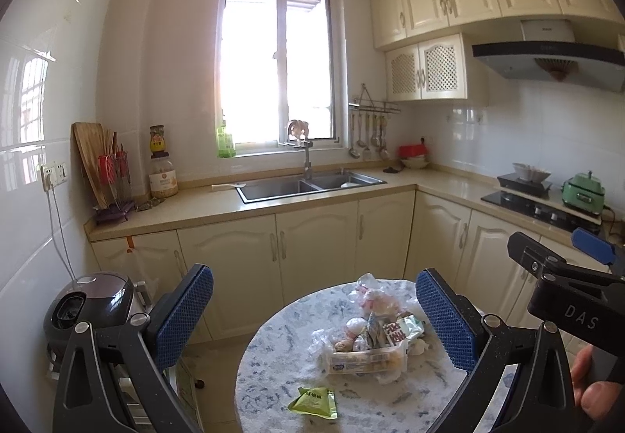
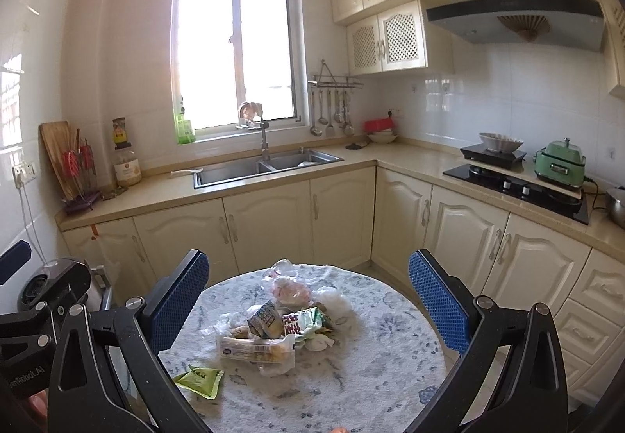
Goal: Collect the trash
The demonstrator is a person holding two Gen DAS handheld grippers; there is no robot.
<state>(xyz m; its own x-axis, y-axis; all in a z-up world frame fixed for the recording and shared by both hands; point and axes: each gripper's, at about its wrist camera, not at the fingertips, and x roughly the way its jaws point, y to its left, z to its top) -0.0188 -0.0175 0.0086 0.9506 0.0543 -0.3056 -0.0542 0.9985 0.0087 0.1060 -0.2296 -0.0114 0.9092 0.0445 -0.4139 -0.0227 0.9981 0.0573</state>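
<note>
Left wrist view: the left gripper point(image 1: 314, 312), its blue-padded fingers spread wide and empty, hangs above a round table with a blue-and-white mottled top point(image 1: 422, 390). On the table lies a loose heap of crumpled clear plastic bags and snack wrappers point(image 1: 369, 335), and apart from it, nearer the camera, a flat green foil sachet point(image 1: 313, 402). The right gripper's black body crosses the frame's right edge, a hand point(image 1: 595, 390) below it.

Right wrist view: the right gripper point(image 2: 308, 304) is likewise splayed open, holding nothing, aimed at the same heap of wrappers point(image 2: 281, 327); the green sachet point(image 2: 200, 380) sits near the table's left rim.

Likely trouble: the heap is light and unbound, so a pinch on one bag may spill the pieces resting on it. The thin sachet, lying flat, may slide off the edge when nudged. With both tools close together, a shared reach risks a collision.
</note>
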